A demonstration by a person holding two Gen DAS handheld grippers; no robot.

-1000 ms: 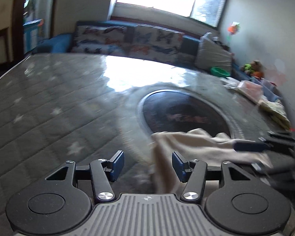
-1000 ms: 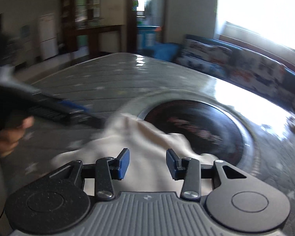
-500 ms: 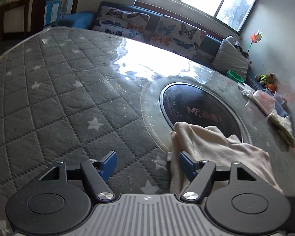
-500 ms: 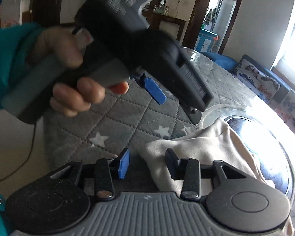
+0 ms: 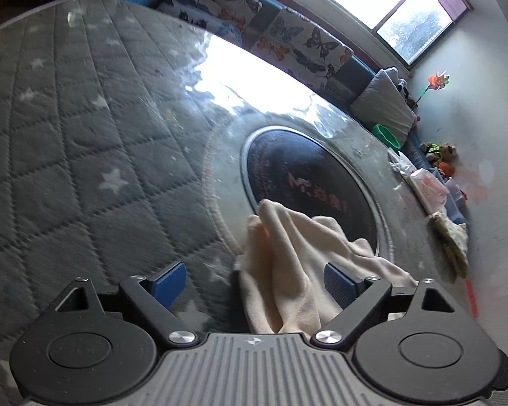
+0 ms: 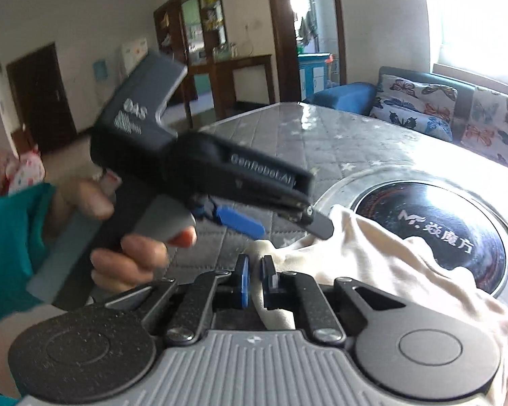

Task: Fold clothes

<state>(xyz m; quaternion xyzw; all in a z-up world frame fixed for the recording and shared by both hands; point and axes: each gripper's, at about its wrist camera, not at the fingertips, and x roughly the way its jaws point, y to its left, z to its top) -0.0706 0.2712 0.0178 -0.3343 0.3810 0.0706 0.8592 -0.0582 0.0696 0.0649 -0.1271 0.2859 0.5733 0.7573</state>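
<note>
A cream garment (image 5: 288,253) lies crumpled on the grey quilted mattress (image 5: 67,152), partly over a round dark logo patch (image 5: 304,176). My left gripper (image 5: 254,286) is open, its blue pads on either side of a raised fold of the cloth. In the right wrist view the left gripper (image 6: 277,223) hovers just above the garment (image 6: 389,270), held by a hand in a teal sleeve. My right gripper (image 6: 255,277) is nearly closed, pinching the garment's near edge between its blue pads.
A butterfly-print sofa (image 5: 271,30) and a grey pillow (image 5: 382,105) stand past the mattress under a bright window. Toys and bags (image 5: 437,182) lie by the right wall. A wooden shelf and doorway (image 6: 220,50) are behind the left gripper.
My right gripper's jaws have closed from open onto the garment's edge. My left gripper has opened wider and moved over the cloth fold.
</note>
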